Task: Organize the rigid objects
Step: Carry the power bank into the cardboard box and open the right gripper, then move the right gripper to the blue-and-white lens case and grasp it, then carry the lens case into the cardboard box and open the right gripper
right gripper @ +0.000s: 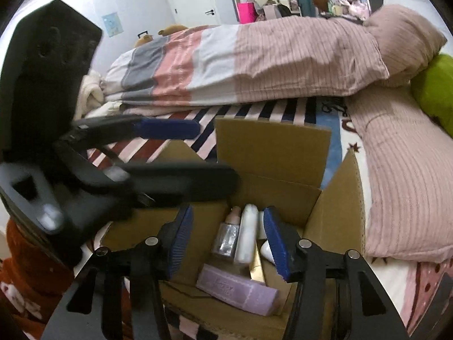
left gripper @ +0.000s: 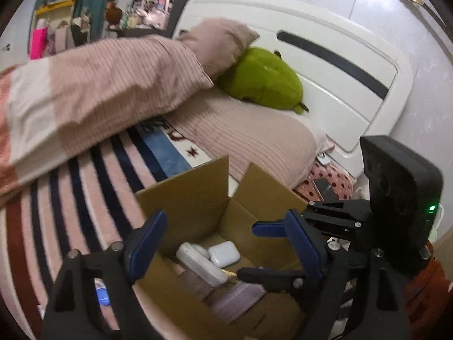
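While both grippers hang over the cardboard box [left gripper: 198,198], the left gripper [left gripper: 226,243] stands wide and empty; the right gripper [right gripper: 229,240] stands partly open, empty. Inside lie a white earbud case [left gripper: 224,253], a glass bottle [right gripper: 226,236], a white tube [right gripper: 247,238] and a lilac box [right gripper: 237,289]. Box rests on the bed [left gripper: 85,170].

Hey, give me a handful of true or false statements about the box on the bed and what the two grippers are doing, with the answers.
1. The cardboard box stands open on the bed. True.
2. The left gripper is clamped on the white earbud case. False: its jaws stand apart over the box, gripping nothing.
3. A lilac rectangular box lies inside the cardboard box. True.
4. The green plush cushion is inside the cardboard box. False: it lies by the headboard.
5. The right gripper holds nothing. True.
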Available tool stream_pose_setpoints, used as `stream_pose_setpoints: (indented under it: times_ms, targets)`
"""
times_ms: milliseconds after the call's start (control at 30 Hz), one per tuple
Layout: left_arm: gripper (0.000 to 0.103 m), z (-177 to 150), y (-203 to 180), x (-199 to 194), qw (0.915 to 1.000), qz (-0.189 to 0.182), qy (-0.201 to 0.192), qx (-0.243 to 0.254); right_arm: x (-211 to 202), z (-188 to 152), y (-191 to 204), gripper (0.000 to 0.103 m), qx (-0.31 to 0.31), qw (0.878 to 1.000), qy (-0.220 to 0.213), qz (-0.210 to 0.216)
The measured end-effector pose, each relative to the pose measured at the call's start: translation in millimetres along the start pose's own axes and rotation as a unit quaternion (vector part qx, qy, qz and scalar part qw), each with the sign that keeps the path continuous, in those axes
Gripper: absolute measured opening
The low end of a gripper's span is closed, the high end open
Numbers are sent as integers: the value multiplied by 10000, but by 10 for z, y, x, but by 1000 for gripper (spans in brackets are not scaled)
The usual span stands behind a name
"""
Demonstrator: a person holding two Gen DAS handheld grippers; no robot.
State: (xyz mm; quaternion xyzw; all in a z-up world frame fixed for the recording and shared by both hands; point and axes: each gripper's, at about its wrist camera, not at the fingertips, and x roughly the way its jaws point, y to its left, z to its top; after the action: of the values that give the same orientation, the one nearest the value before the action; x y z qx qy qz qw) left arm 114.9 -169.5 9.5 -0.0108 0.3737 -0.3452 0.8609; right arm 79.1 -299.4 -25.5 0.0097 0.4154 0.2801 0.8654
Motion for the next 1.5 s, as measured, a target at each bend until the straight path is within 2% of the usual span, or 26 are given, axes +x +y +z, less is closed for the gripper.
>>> stream_pose_setpoints:
  times_ms: [100, 233, 367, 567, 700, 800, 867, 1000, 1067, 1100, 1133, 1167, 1233, 1300, 1500]
  targets:
    - [83, -40, 112, -321, 9995, 189, -252, -68, -56, 70, 180, 48, -132, 9998, -138, 112]
    - [83, -181, 338, -766, 9963, 624, -558, -174, -75, 146, 577, 48, -435, 9976, -381, 381]
    - [84, -458, 688, -1207, 9899, 1119, -775, -402, 63, 201, 1065, 48, -863, 9929, -455, 675]
    - [84, -963, 1206, -1508, 9805, 1673, -742, -720, 593, 182, 1756, 48, -1336, 9863, -25, 966]
    - [84, -1309, 1505, -1543, 9751, 1921, -626, -917, 1063, 37, 1912, 48, -1305, 9874, 353, 828]
    - [84, -1541, 1687, -1553, 9728, 1953, -543, -1124, 1535, -86, 1825, 48, -1271, 9904, 532, 131]
    - [84, -1698, 1773, -1561, 9723, 1925, -495, -1232, 1899, -136, 1596, 48, -906, 9927, 720, -345]
    - [84, -1910, 1849, -1598, 9712, 1904, -458, -1359, 2306, -168, 1232, 48, -719, 9901, 742, -950]
    - [84, -1987, 1896, -1616, 9696, 1923, -428, -1448, 2434, -162, 1148, 48, -653, 9901, 773, -972]
    - [84, -2002, 1909, -1622, 9690, 1937, -417, -1478, 2471, -129, 1141, 44, -634, 9908, 745, -933]
    - [84, -2021, 1924, -1632, 9682, 1951, -410, -1509, 2486, -130, 1150, 30, -689, 9909, 687, -928]
    - [84, -2022, 1935, -1639, 9680, 1951, -414, -1525, 2475, -136, 1182, 27, -830, 9893, 643, -1012]
    - [84, -2013, 1936, -1642, 9683, 1925, -422, -1534, 2424, -145, 1241, 27, -926, 9889, 593, -1005]
    - [84, -1969, 1904, -1634, 9700, 1862, -441, -1497, 2322, -139, 1341, 27, -989, 9904, 523, -809]
    - [84, -1721, 1607, -1497, 9825, 1286, -509, -1249, 1674, -79, 1759, 27, -1420, 9898, 81, 76]
